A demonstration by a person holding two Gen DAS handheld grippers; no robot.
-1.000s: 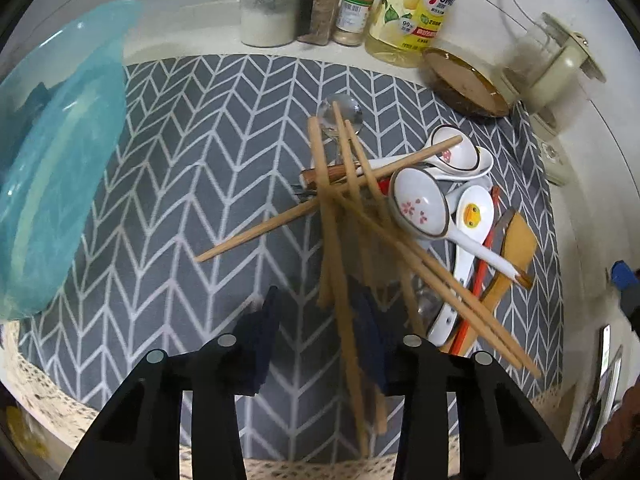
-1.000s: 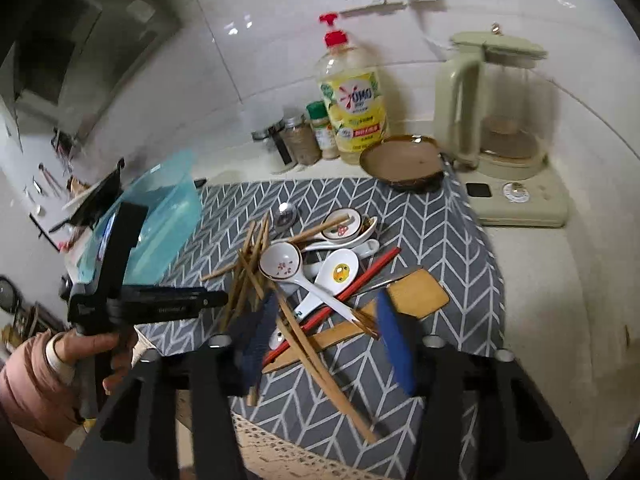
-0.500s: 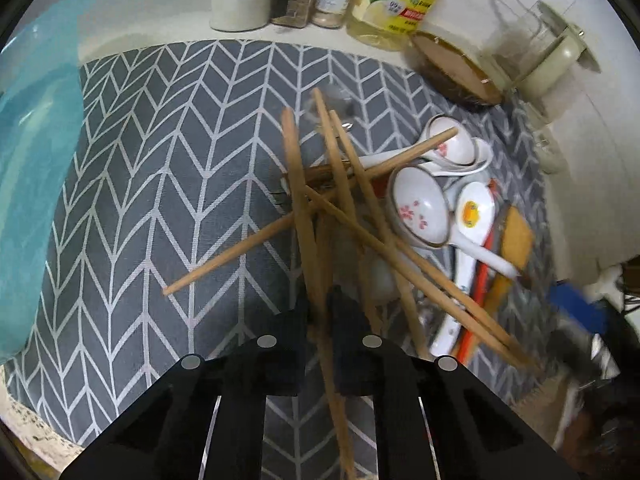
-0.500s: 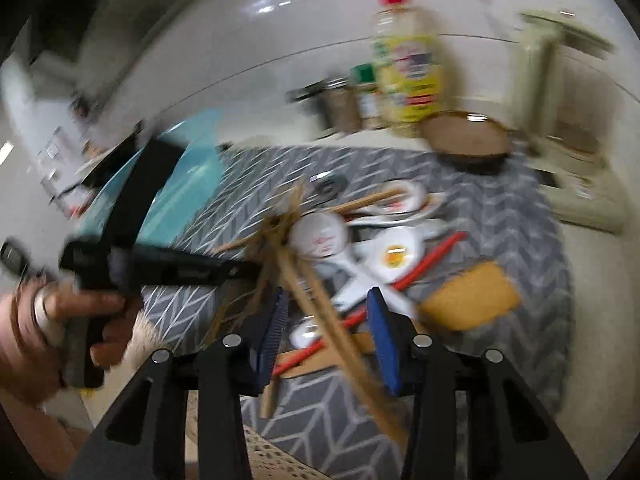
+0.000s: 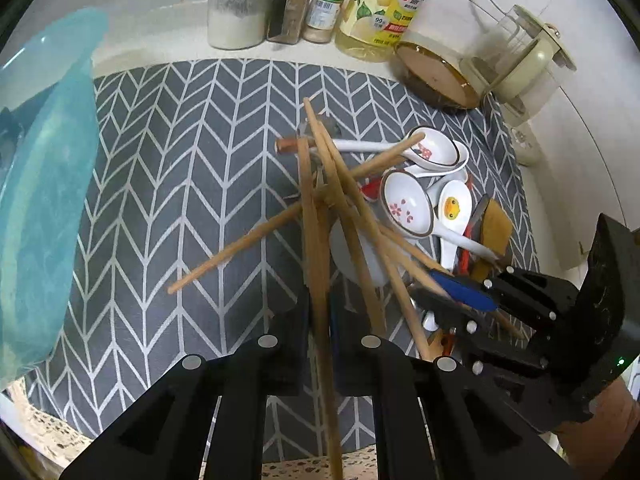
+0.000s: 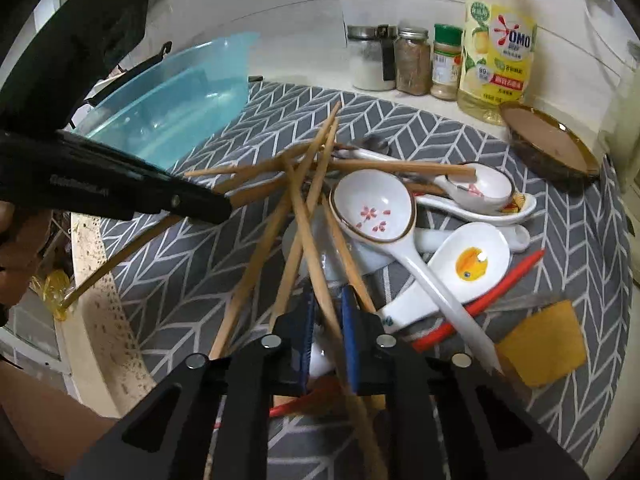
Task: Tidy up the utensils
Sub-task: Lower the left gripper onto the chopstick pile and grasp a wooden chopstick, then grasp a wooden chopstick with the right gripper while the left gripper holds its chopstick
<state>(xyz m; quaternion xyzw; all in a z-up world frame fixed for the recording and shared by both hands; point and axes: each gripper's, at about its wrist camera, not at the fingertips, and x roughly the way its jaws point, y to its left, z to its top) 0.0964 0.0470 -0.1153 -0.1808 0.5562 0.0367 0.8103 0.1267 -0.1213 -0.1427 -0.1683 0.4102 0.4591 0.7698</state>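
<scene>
A pile of wooden chopsticks lies crossed on the grey chevron mat, tangled with white ceramic spoons. My left gripper is shut on one chopstick near its lower end. My right gripper is shut on another chopstick in the same pile; it also shows in the left wrist view at the right. In the right wrist view the left gripper reaches in from the left. A flowered spoon and a yellow-spot spoon lie right of the sticks.
A blue plastic basin stands at the mat's left. Spice jars, a detergent bottle, a brown dish and a kettle line the back. A red utensil and wooden spatula lie at right.
Both grippers have closed: the left onto a chopstick first, then the right moved in to the pile and shut on another. The chopsticks have shifted and lifted a little.
</scene>
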